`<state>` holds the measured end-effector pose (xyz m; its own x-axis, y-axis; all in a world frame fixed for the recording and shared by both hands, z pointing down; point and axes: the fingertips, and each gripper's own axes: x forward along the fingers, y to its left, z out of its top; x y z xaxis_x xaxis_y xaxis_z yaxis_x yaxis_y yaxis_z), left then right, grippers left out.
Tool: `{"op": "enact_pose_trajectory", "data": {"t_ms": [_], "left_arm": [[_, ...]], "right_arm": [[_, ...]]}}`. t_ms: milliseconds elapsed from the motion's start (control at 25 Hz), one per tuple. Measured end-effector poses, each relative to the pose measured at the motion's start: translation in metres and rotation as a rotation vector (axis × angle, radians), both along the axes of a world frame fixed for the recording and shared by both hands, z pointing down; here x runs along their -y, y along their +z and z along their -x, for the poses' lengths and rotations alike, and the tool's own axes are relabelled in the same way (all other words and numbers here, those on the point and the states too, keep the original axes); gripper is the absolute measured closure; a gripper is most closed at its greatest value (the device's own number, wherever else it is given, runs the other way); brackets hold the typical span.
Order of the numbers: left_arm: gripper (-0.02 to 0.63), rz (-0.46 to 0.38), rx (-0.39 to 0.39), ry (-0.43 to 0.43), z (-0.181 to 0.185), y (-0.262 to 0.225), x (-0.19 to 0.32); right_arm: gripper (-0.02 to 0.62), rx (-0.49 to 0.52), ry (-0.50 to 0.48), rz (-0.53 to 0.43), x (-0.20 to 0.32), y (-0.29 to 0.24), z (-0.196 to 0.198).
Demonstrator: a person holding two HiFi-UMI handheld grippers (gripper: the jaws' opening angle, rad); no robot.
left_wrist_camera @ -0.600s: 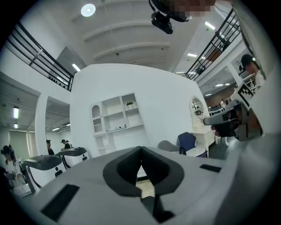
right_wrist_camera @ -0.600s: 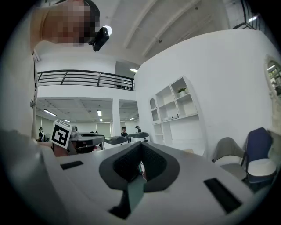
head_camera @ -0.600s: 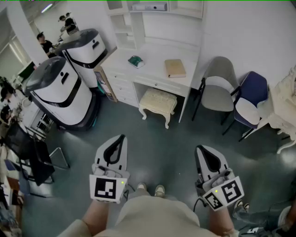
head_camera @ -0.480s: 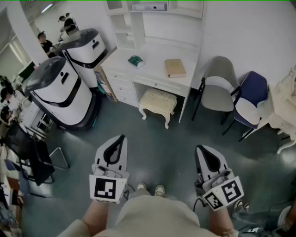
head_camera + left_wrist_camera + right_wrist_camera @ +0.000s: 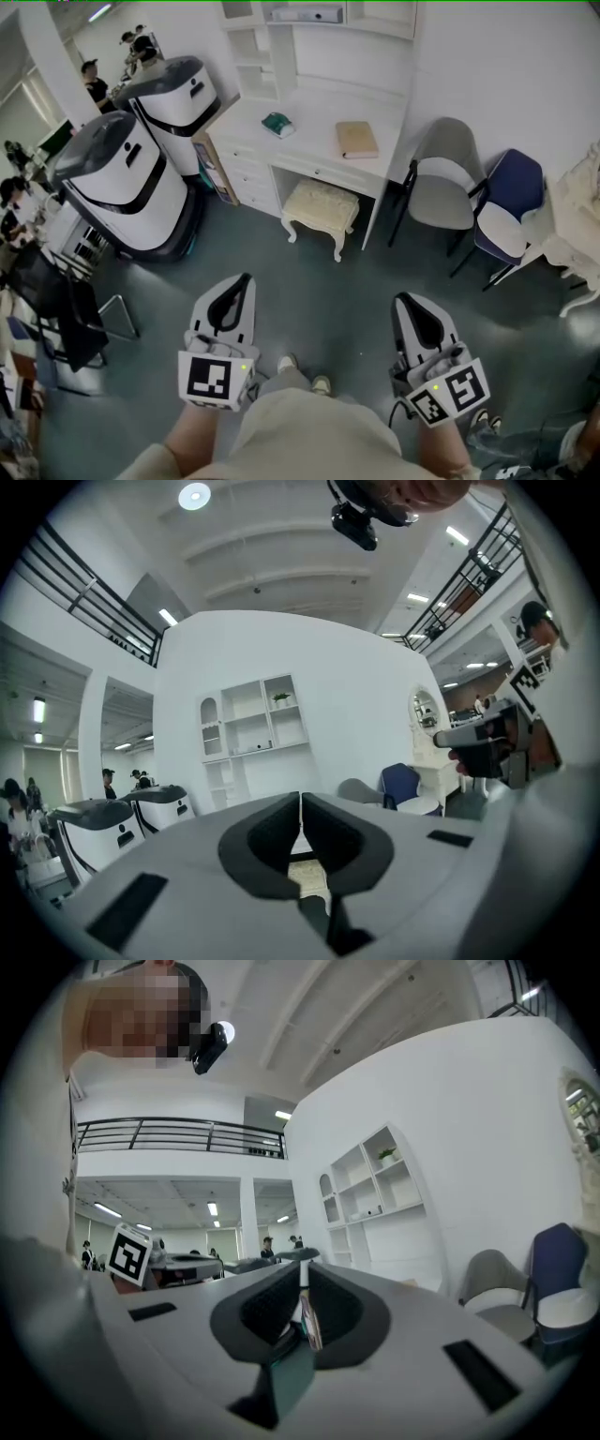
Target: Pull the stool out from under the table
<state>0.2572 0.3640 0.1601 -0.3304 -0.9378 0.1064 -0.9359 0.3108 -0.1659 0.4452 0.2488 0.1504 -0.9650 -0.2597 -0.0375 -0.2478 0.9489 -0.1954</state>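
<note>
Low in the frame, the left gripper and right gripper hover over the grey floor, jaws pressed together and empty. Beyond, at upper centre, the stool, with a cream textured cushion on curved white legs, sits half-tucked under the white table.

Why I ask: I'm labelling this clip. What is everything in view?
table: 1, white, against the back wall
stool: 1, cream, tucked under the table
book: 1, tan, on the table's right
small object: 1, dark green, on the table's left
chairs: 2, grey and blue, right of the table
large machines: 2, white and grey, left of the table
shelves: 1 unit, white, above the table
people: several, dark clothes, far left background
shoes: 2, pale, bottom centre
left gripper: 1, white, shut, empty, low left
right gripper: 1, white, shut, empty, low right
</note>
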Motion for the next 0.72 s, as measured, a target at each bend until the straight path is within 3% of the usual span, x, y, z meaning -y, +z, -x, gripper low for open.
{"op": "enact_pose_trajectory", "data": {"t_ms": [40,80,120,160,400,720], "left_arm": [[0.583,-0.004,-0.012,-0.007,0.003,0.001,-0.001],[0.53,-0.005,-0.019,-0.01,0.005,0.002,-0.002],[0.396,-0.003,-0.024,-0.008,0.006,0.004,-0.001],[0.33,-0.001,-0.028,-0.003,0.007,0.006,0.0],[0.33,-0.01,-0.032,0.009,0.015,0.011,0.01],[0.33,-0.013,-0.018,0.03,0.063,0.034,0.035]], "right_arm": [[0.477,0.032,-0.001,0.002,-0.002,-0.005,0.002],[0.227,0.048,-0.002,-0.003,-0.004,-0.008,0.004],[0.201,0.047,0.002,-0.014,-0.003,-0.009,0.005],[0.201,0.037,0.012,-0.03,-0.001,-0.008,0.007],[0.202,0.014,0.043,-0.018,0.017,0.007,0.011],[0.202,-0.044,0.072,-0.033,0.04,0.027,0.051]]}}
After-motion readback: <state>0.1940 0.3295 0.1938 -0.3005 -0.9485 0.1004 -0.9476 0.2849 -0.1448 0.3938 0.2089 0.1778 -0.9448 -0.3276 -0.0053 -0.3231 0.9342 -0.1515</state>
